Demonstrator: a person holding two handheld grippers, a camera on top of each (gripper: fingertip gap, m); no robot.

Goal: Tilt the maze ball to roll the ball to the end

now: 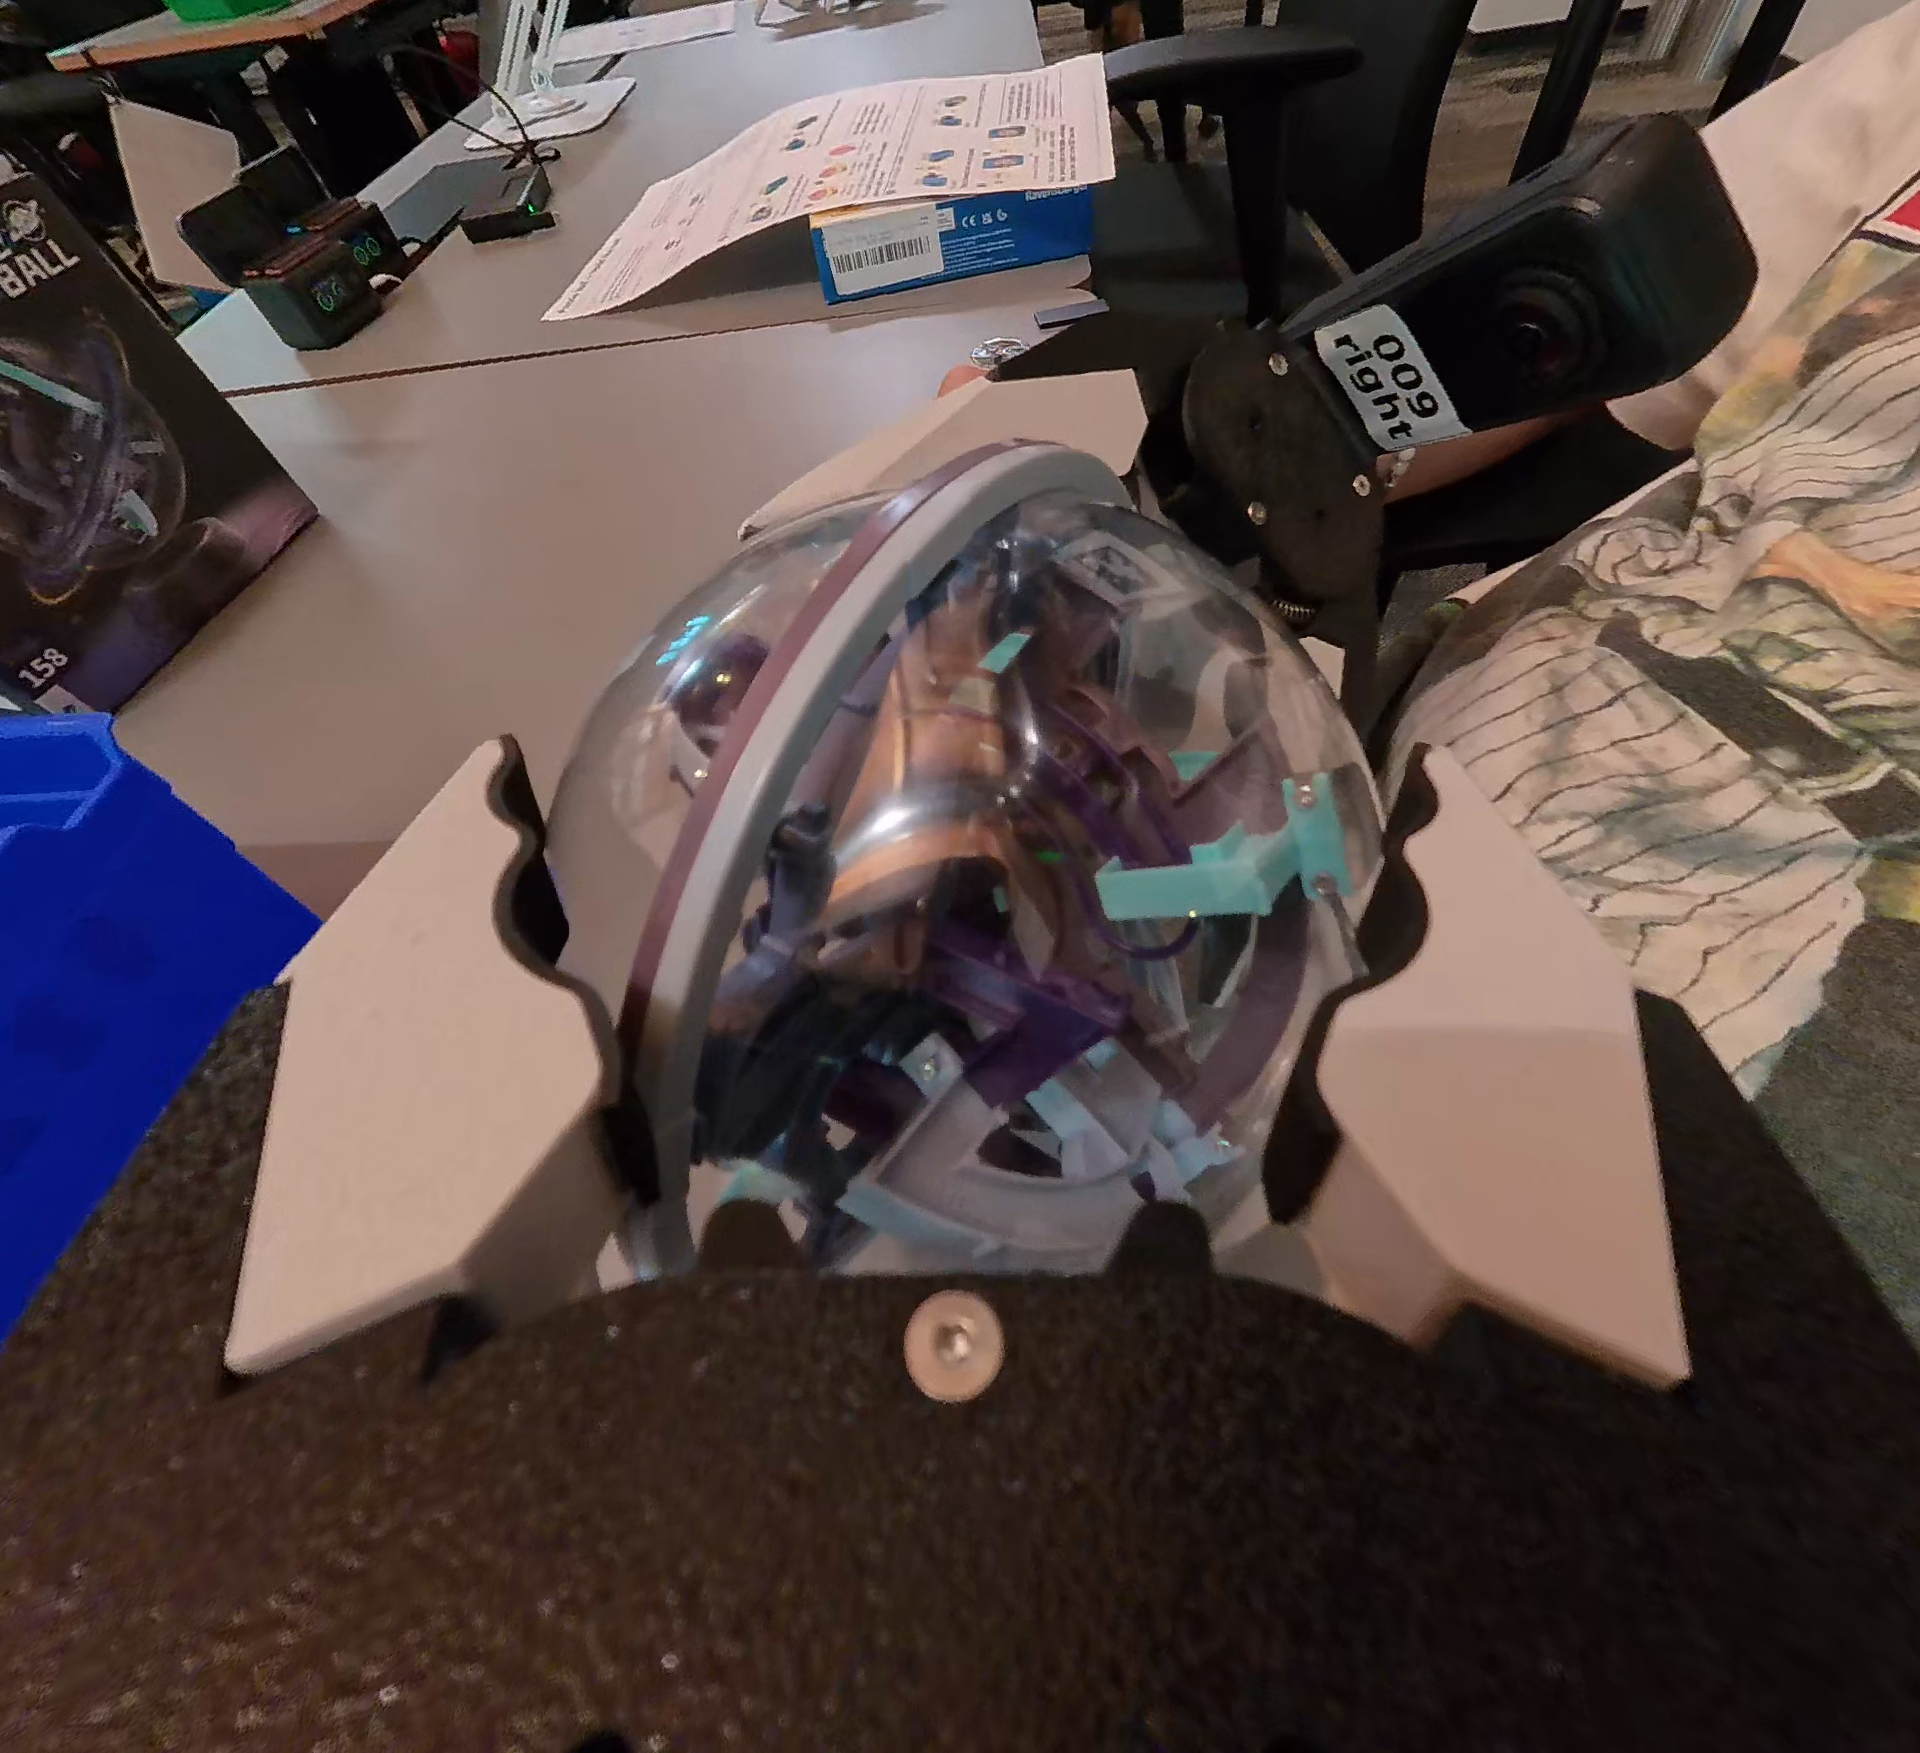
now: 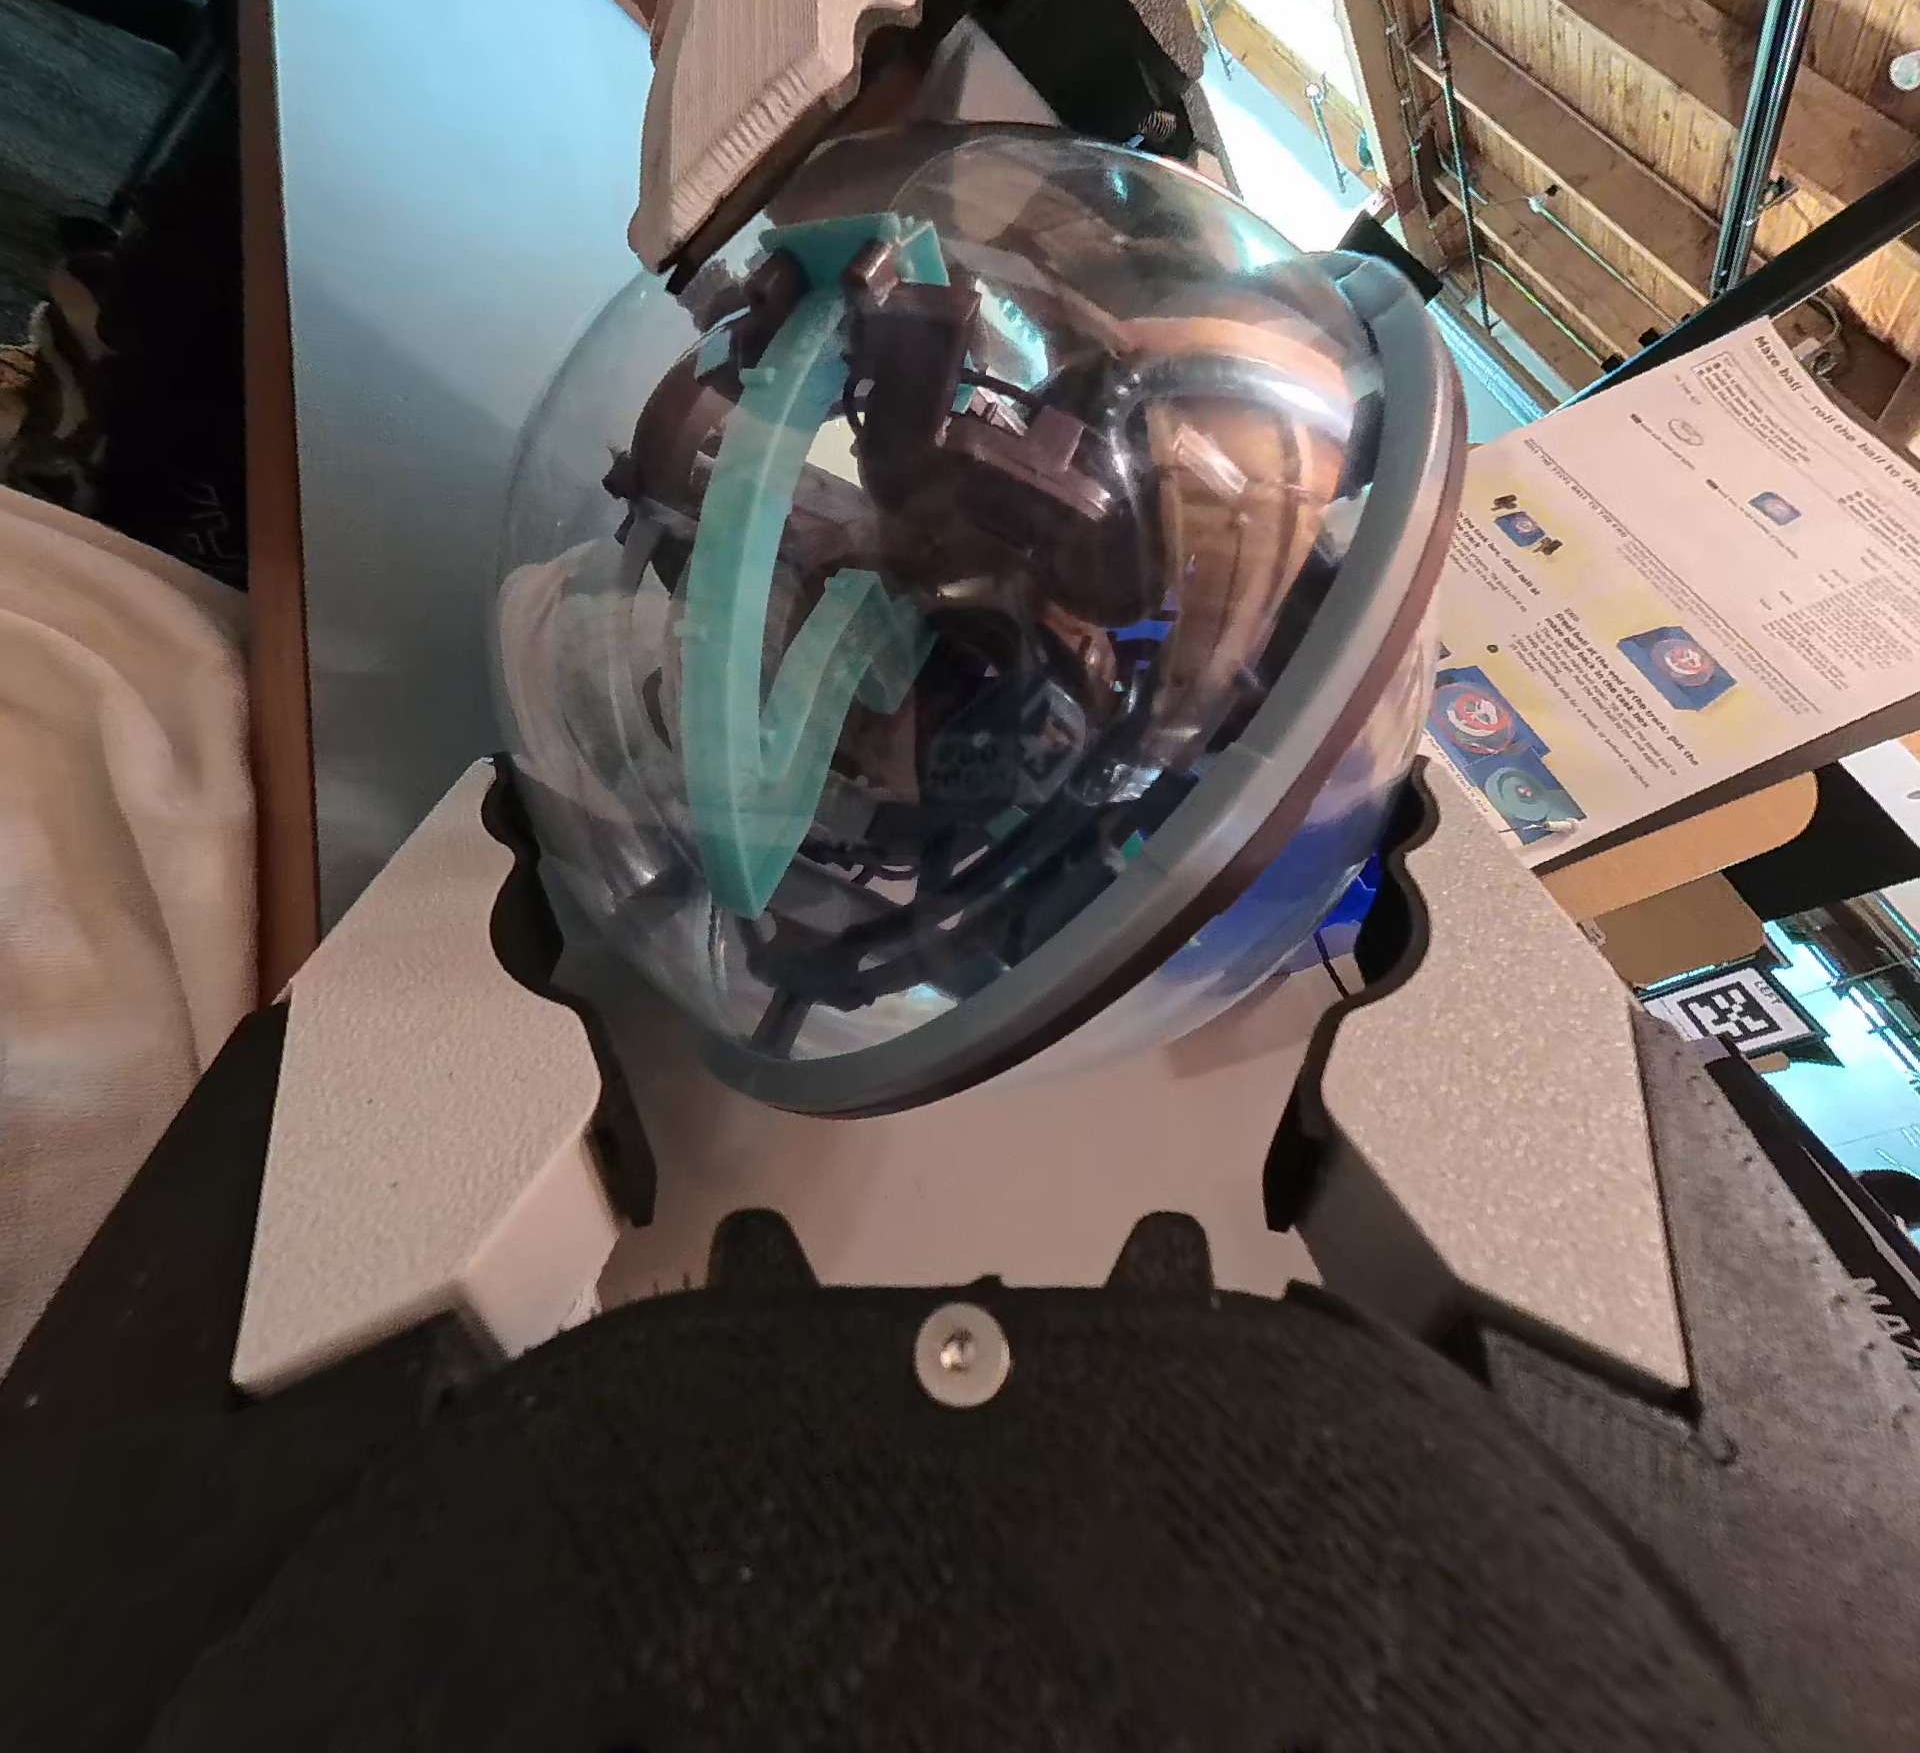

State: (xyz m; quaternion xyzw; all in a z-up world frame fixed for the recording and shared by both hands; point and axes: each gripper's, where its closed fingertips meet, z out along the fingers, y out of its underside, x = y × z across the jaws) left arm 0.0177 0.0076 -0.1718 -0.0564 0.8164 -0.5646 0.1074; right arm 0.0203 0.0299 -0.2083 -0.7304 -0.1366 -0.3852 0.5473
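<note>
Maze ball (image 1: 966, 872) held up off the worktop (image 1: 499, 540), pinched between both claws. Left claw (image 1: 966, 934) clamped on the sphere from one side, its pale fingers (image 1: 436, 1028) spread wide round the clear shell; right claw (image 2: 956, 976) clamped on it likewise from the far side, seen beyond the ball in the left wrist view with its camera body angled down. Wavy finger edges pressed against the curved plastic, probably for bite on a slippery surface. Two-sided grip likely chosen so the globe can be rolled in any direction without slipping.

Grey seam ring (image 1: 790, 768) running steeply, almost upright in the left view and slanted in the right: sphere clearly tipped, not level. Inside, teal track (image 2: 748, 581), purple and brown ramps. Small rolling ball not made out in either view; too much clutter and glare, so progress along the track cannot be told.

Judged mid-tilt, with the end not confirmed. Next move calls for slow, small rotations, both claws turning together; uneven pressure could let the shell twist free.

Elsewhere on the worktop: blue box (image 1: 956, 243) under a leaflet (image 1: 862, 165), blue bin (image 1: 114, 924) near left, dark product box (image 1: 94, 477).
</note>
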